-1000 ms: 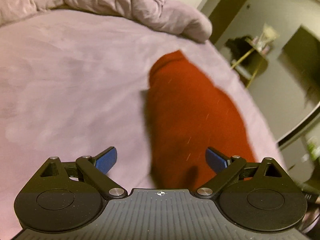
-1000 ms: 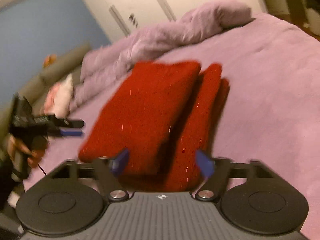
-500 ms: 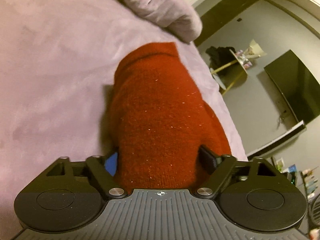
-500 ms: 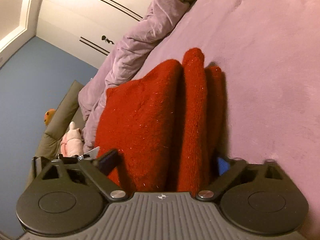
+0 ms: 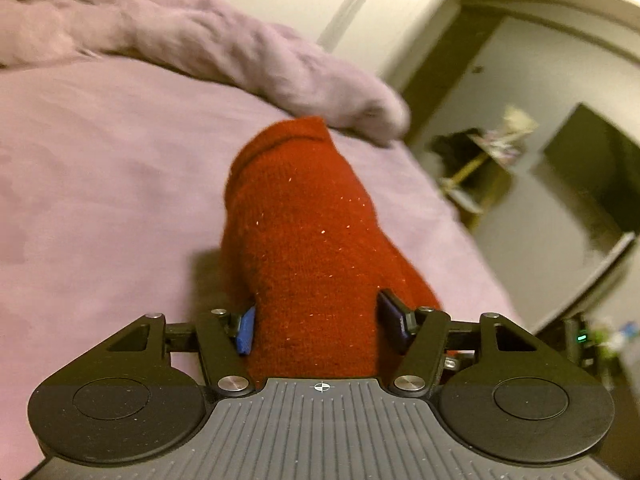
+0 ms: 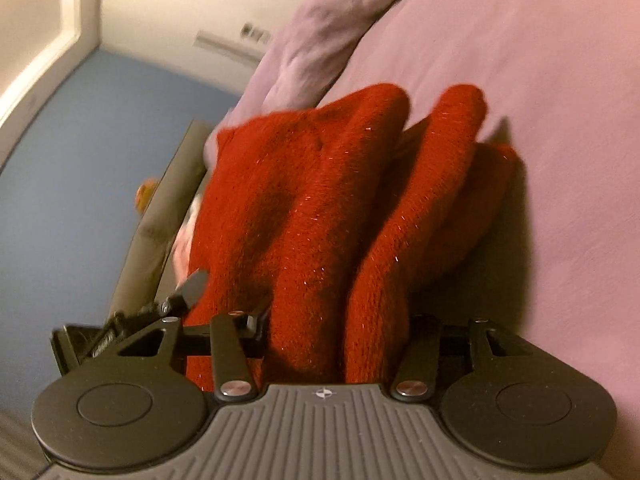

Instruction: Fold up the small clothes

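A folded red knit garment (image 5: 304, 232) lies on the purple bed (image 5: 100, 184). My left gripper (image 5: 318, 326) is shut on one end of the thick folded bundle, its blue pads pressed against both sides. My right gripper (image 6: 336, 336) is shut on the other end of the red garment (image 6: 320, 208), whose folds bunch between the jaws and hide the pads. The right end is lifted off the bed. The left gripper's finger (image 6: 192, 284) shows at the left of the right wrist view.
A rumpled purple duvet (image 5: 208, 48) lies along the head of the bed. The bed edge drops off to the right, with a small table (image 5: 480, 160) and a dark screen (image 5: 592, 168) beyond. A blue wall (image 6: 72, 168) and a couch (image 6: 160, 220) are on the other side.
Both grippers moved in around the ends of the folded garment and closed on it. The right end is now lifted and bunched.
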A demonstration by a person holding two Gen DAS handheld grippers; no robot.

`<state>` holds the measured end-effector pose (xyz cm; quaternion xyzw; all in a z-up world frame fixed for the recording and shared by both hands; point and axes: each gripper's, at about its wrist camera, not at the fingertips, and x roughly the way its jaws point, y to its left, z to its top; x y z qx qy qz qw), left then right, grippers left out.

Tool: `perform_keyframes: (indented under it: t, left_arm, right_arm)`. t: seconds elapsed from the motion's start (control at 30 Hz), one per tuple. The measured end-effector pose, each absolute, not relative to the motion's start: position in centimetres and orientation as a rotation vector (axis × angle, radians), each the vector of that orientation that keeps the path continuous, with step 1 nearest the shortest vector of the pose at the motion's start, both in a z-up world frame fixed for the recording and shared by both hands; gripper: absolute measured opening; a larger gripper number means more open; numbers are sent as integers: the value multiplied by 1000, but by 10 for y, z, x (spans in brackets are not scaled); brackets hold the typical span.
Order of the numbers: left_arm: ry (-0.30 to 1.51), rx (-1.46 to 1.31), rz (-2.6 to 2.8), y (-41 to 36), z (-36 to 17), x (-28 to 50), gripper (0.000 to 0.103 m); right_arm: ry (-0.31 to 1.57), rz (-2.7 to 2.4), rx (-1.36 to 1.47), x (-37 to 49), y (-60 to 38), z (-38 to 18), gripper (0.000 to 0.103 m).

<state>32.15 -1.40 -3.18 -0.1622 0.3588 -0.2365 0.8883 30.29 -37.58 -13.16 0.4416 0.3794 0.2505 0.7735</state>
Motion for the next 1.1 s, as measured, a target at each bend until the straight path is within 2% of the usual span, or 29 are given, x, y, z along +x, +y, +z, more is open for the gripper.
perform_keyframes:
  t: [0.03,0.1,0.17,0.23,0.27,0.33,0.4,0.5,0.73,0.87,1.03,1.1]
  left_arm:
    - [757,-314,-458,-4,-31,315,70]
    - [776,-253,-393,11,-30,305,69]
    - [746,-182,-361,19,-21,297,73]
    - [710,-131,-312,23,-6,298,84]
    - [687,-127,-285,23,-2,302,86]
    - [656,-131,-190,18,5,316,86]
    - [653,-171,-117,6,5,337,86]
    - [653,-111,-59,-22,-3,374,87]
    - [725,-92,-44,-65,-45,411,89]
    - [733,42,-54,-101,-80,416,92]
    - [740,13,-20,-99,-102,425,98]
    - [757,14,-5,-99,-95,424,99]
  right_arm:
    - [833,548,931,302,-364,-131,53]
    - [847,509,869,297,-348,-124,74]
    - [845,417,801,292,-346,-108,80]
    - [791,257,768,281,-354,-85,81]
    - [725,179,720,275,-354,-70,81]
    - [629,85,643,272,-344,-46,78]
    - [611,118,654,293,-323,-32,57]
    - [618,107,658,329,-291,-28,47]
    - [627,-150,345,356,-263,-77,39]
    - [621,-182,326,337,-286,-108,43]
    - [612,-187,213,352,-276,-123,46]
    - [621,-192,191,354,-275,-119,48]
